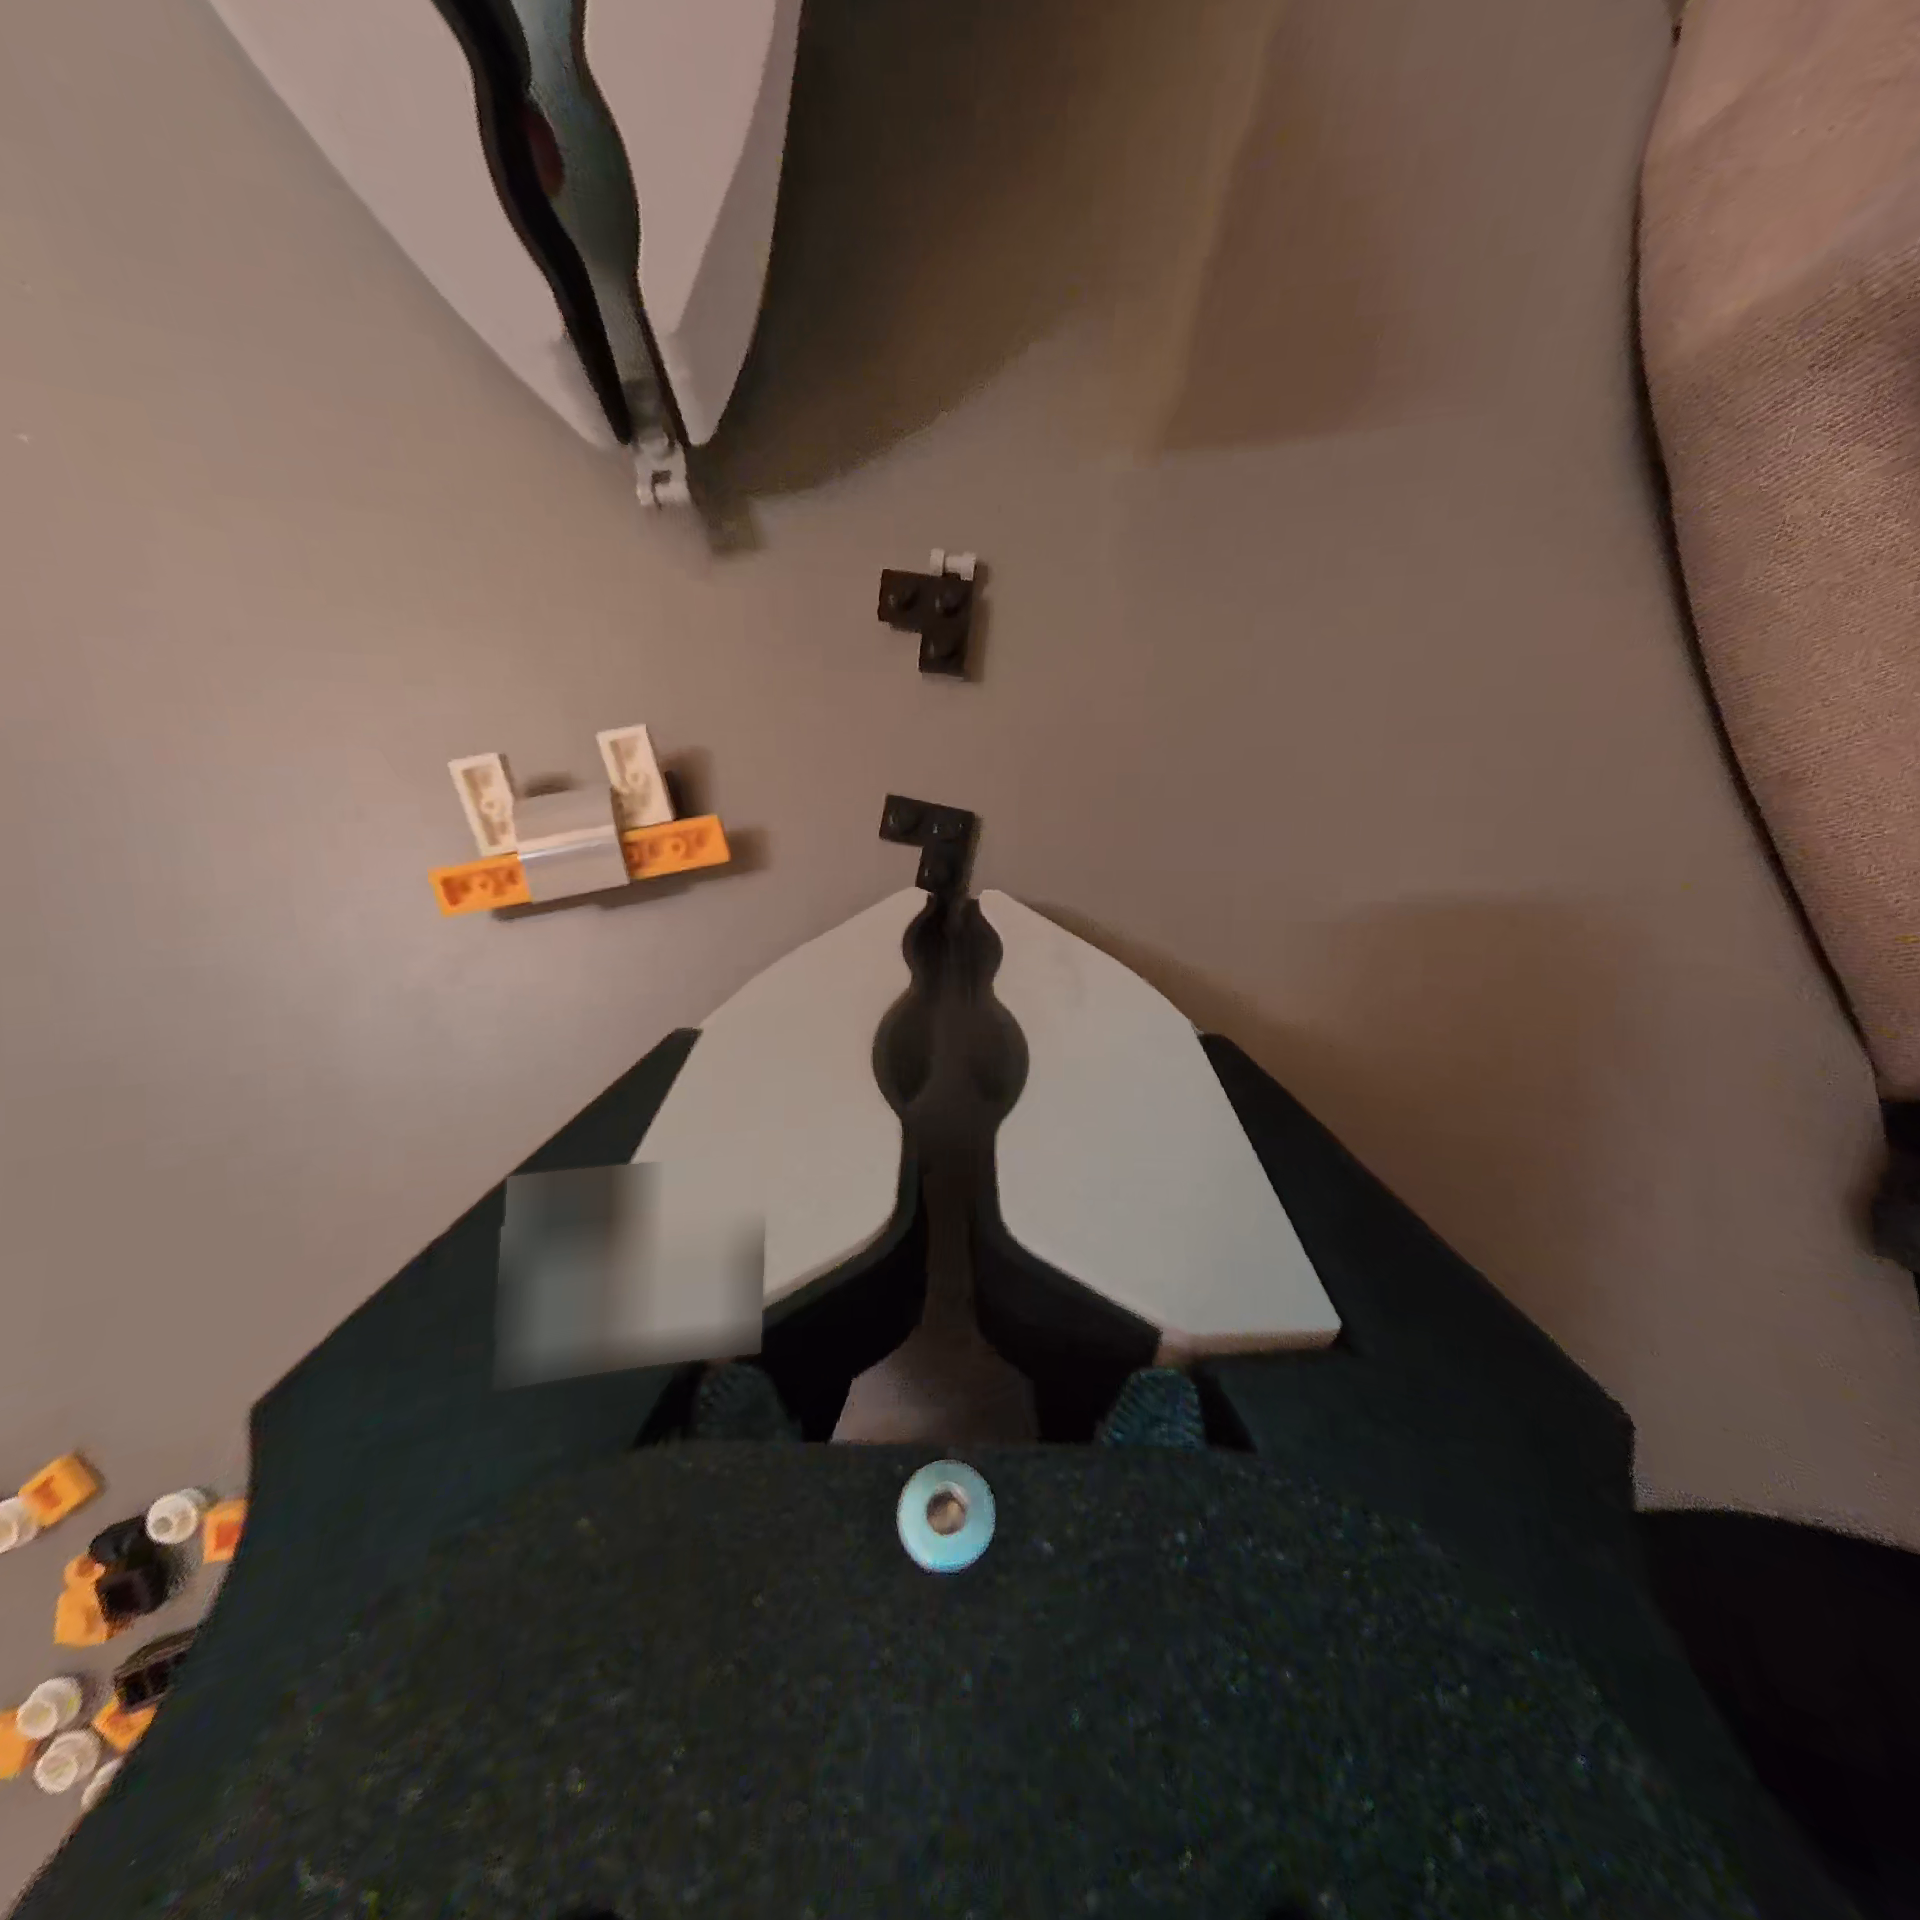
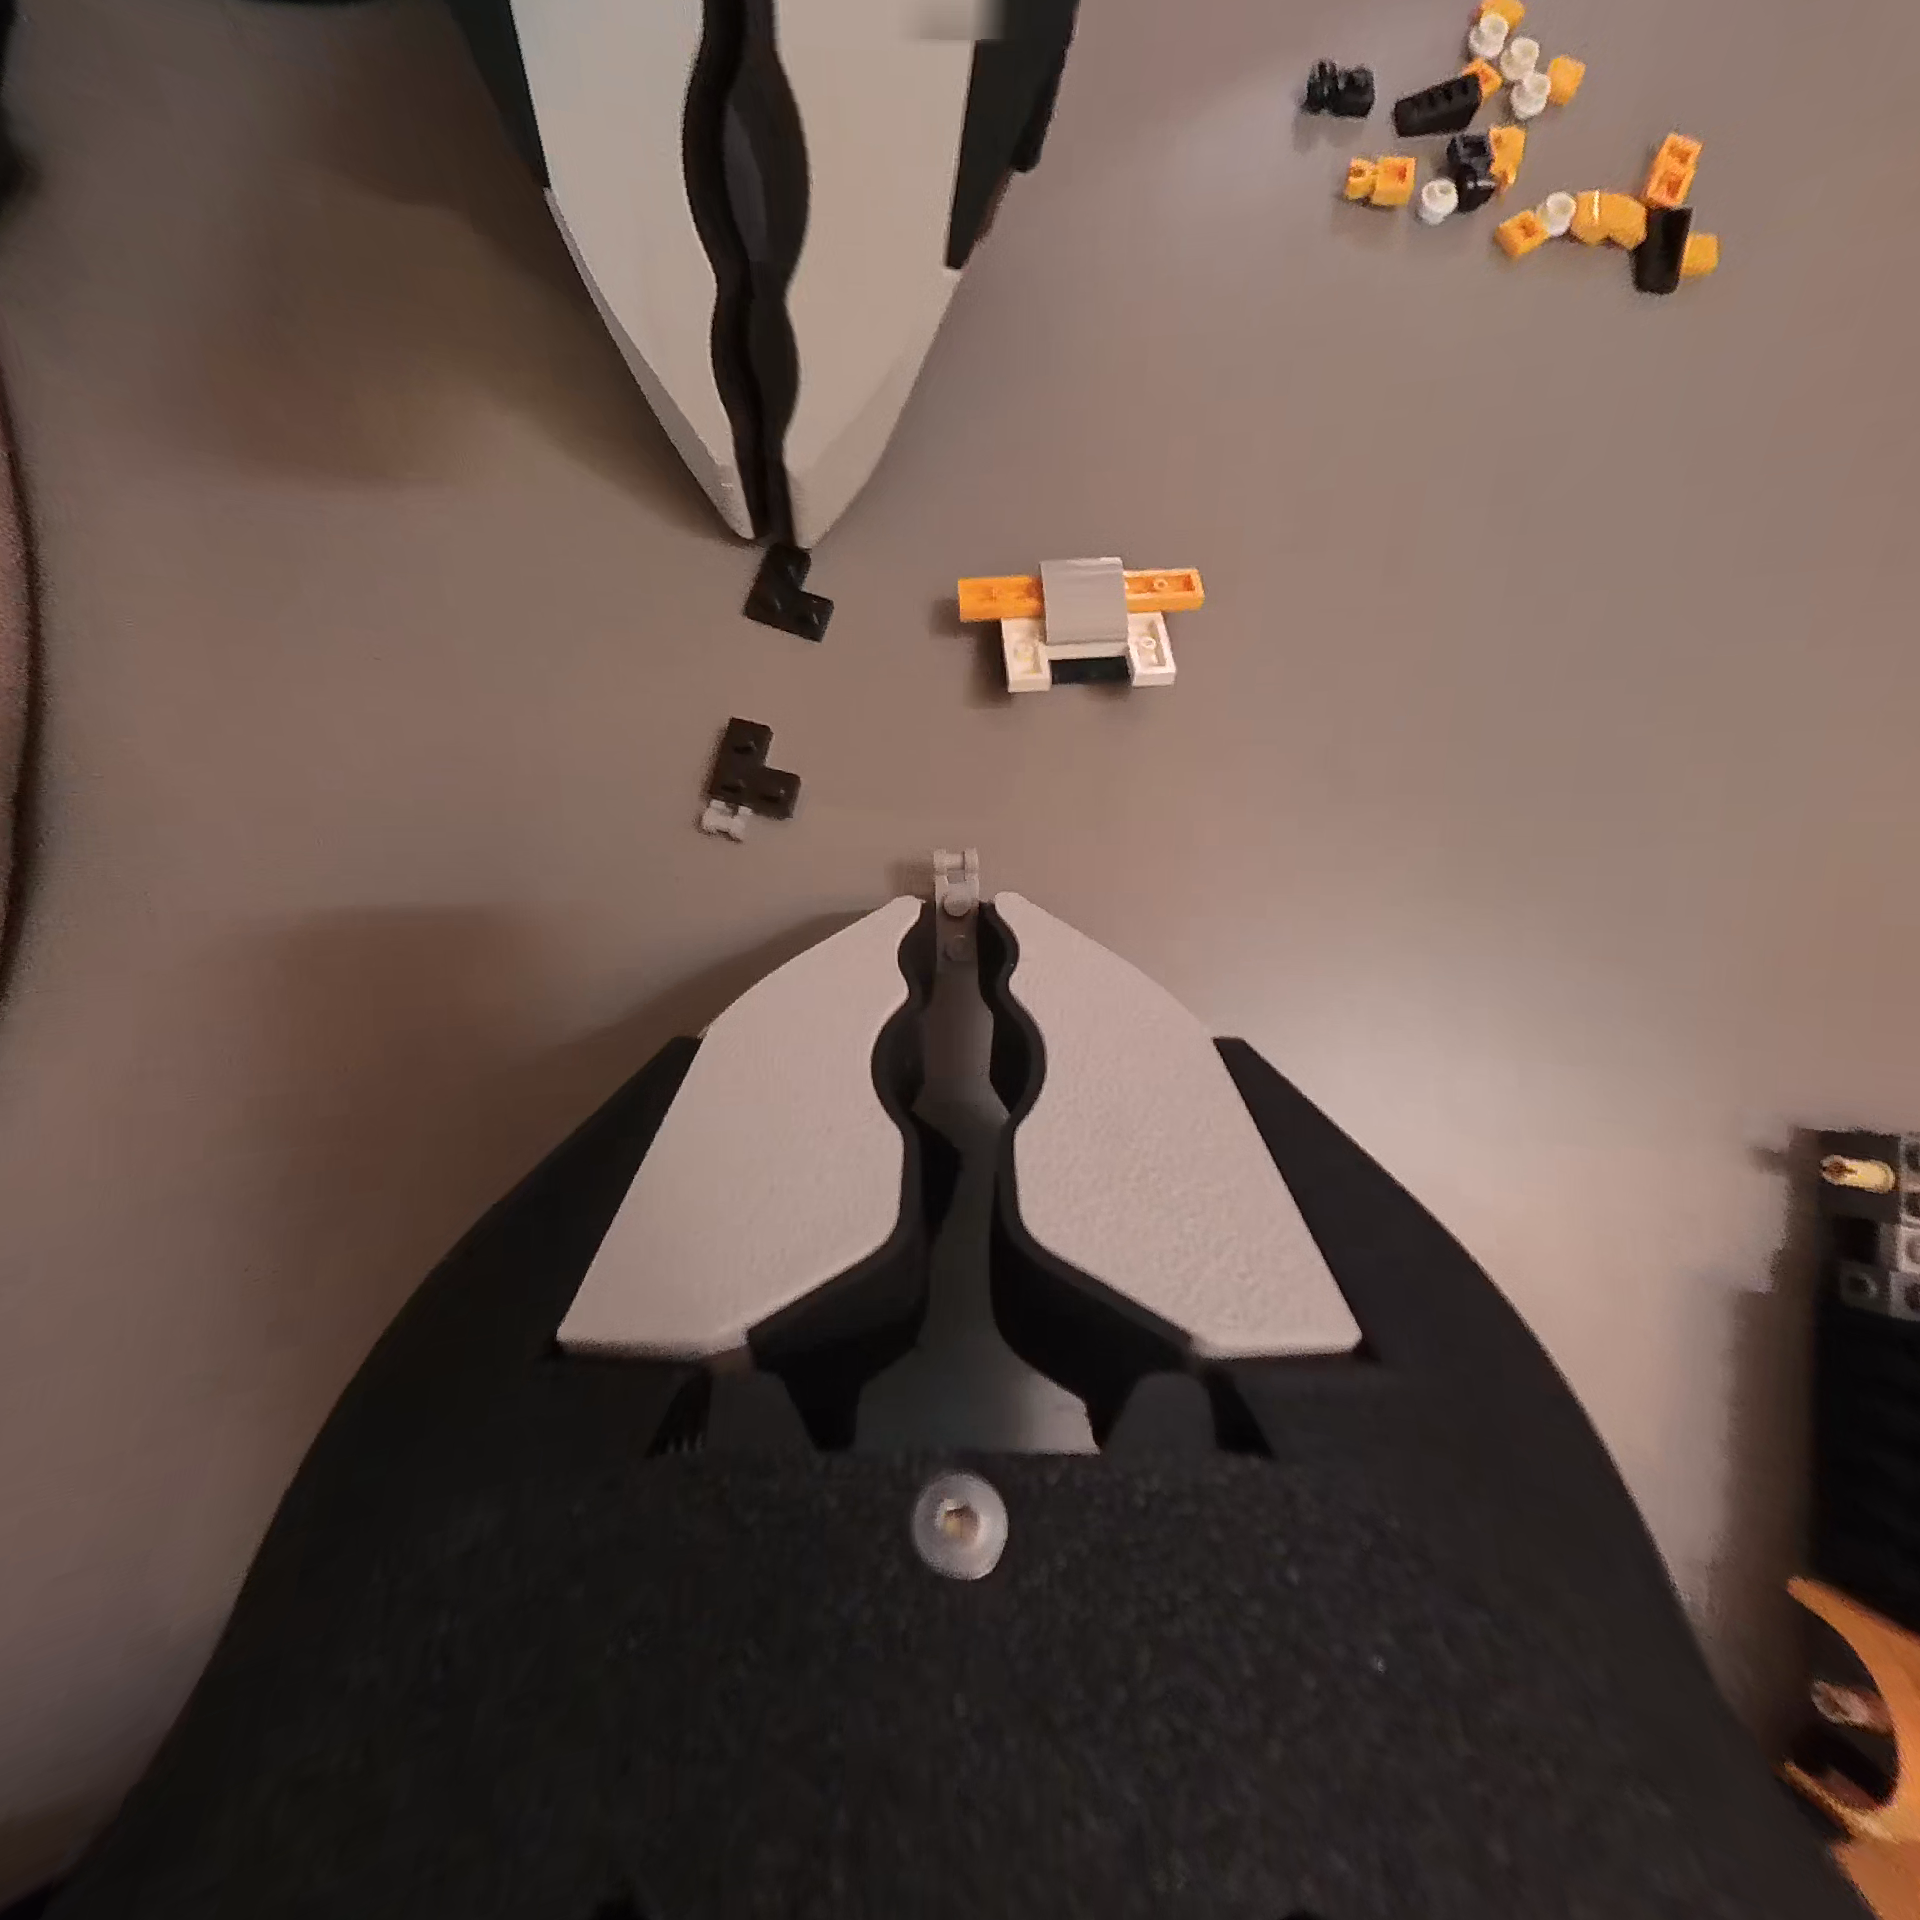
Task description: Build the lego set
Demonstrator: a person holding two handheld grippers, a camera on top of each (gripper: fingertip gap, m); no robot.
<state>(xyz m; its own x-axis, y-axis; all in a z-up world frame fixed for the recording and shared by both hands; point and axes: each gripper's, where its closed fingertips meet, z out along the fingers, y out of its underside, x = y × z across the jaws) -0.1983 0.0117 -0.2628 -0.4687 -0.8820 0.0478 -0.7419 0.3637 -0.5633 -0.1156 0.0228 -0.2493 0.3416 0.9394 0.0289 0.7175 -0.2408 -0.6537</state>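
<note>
My left gripper [image 1: 948,902] is shut on a black L-shaped plate [image 1: 928,831] and holds it by one leg; the same gripper shows in the right wrist view [image 2: 774,535] with that plate [image 2: 790,601]. My right gripper [image 2: 958,906] is shut on a small grey clip piece [image 2: 956,883]; it shows in the left wrist view [image 1: 657,442] with the clip piece [image 1: 661,480]. A second black L-shaped plate [image 1: 932,615] with a pale clip on it lies between the two grippers [image 2: 750,777]. An orange, grey and white sub-assembly [image 1: 578,831] sits on the grey table [image 2: 1081,627].
A pile of loose orange, black and white pieces [image 2: 1527,156] lies at the table's far right in the right wrist view, low left in the left wrist view [image 1: 94,1600]. A dark built block [image 2: 1860,1247] stands at the right edge. A fabric cushion [image 1: 1787,520] borders the table. The tips of one gripper are about 9 centimetres away from the tips of the other. The left gripper is farther from the dark built block [image 2: 1860,1247], some 25 centimetres, than the right, some 15 centimetres.
</note>
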